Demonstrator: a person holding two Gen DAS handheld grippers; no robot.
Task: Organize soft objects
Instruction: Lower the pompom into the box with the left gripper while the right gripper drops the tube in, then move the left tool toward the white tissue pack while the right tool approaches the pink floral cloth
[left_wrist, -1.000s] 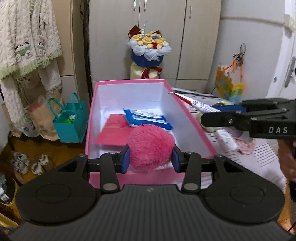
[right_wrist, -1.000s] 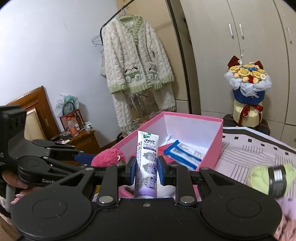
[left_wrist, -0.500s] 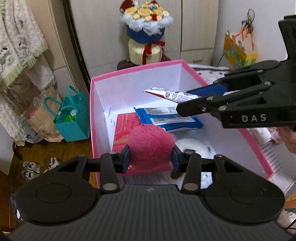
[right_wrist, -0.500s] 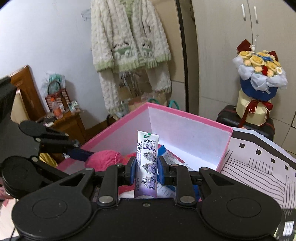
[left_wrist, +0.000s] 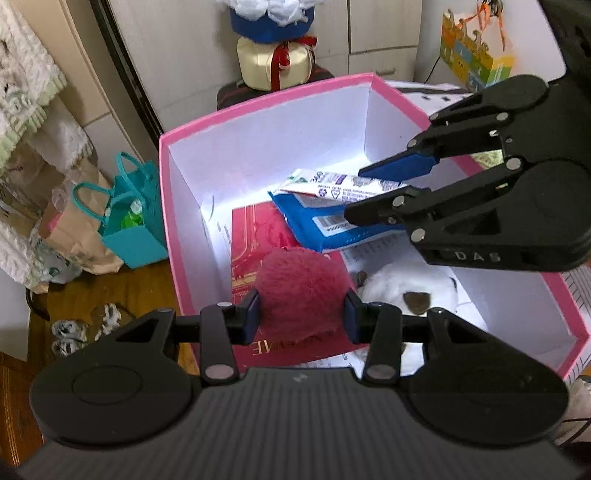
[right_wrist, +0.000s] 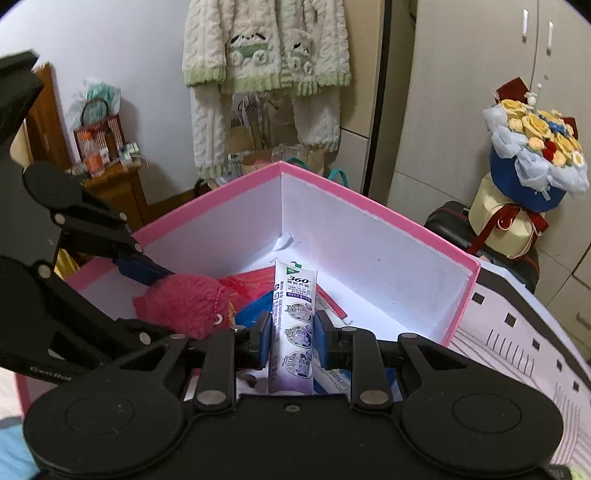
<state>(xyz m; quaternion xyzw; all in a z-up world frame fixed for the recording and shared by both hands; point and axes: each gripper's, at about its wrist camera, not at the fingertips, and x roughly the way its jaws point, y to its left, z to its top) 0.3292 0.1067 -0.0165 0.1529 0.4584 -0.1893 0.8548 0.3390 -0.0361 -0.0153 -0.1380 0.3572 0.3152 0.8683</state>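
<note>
The left gripper (left_wrist: 301, 315) is clenched on a pink plush ball (left_wrist: 301, 295); both pads press into its sides, and the ball hangs above the near part of a pink box (left_wrist: 266, 99). The right gripper (right_wrist: 293, 339) is clenched on a toothpaste tube (right_wrist: 295, 325), which stands between its pads with the flat crimped end pointing away from the camera. In the left wrist view the tube (left_wrist: 332, 184) reaches in from the right over a blue packet (left_wrist: 314, 221) in the far half of the box.

The box has white inner walls and is open at the top. On its floor lie a red booklet (left_wrist: 255, 236) at the left, the blue packet, printed paper, and a white plush toy (left_wrist: 402, 288) at the near right.

Beyond the box stand beige cabinet doors (right_wrist: 461, 110) and a flower bouquet (right_wrist: 535, 144). A teal gift bag (left_wrist: 133, 221) sits on the wooden floor to the left. A cream knit garment (right_wrist: 266, 55) hangs on the wall.
</note>
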